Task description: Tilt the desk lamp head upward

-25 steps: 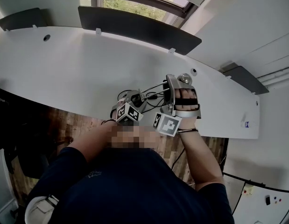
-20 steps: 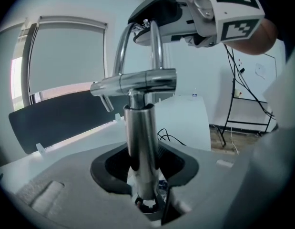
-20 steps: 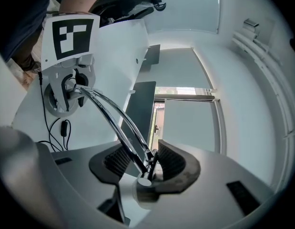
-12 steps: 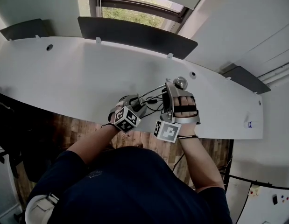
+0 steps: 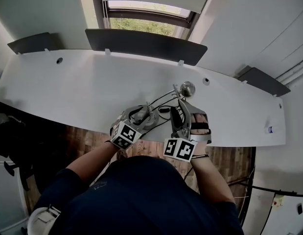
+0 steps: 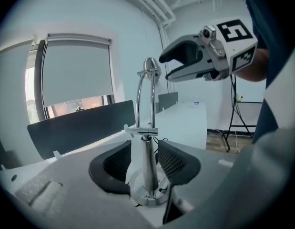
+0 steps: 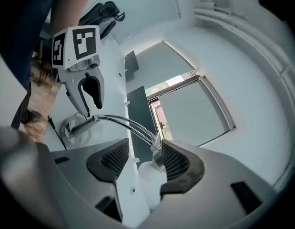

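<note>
A chrome desk lamp stands near the front edge of the white desk. Its round head sits on thin arm rods above its base. My left gripper is open, its jaws either side of the lamp's upright post with a gap on both sides. My right gripper is also open. The lamp head lies between its pads, close to the right one. The arm rods run from there down to the base.
Dark divider panels stand along the desk's far edge, with a window behind them. A black cable lies by the lamp base. Wooden floor shows below the front edge.
The right gripper has drawn back a little from the lamp head toward the desk's front edge. The head camera has shifted, so the desk sits lower in view.
</note>
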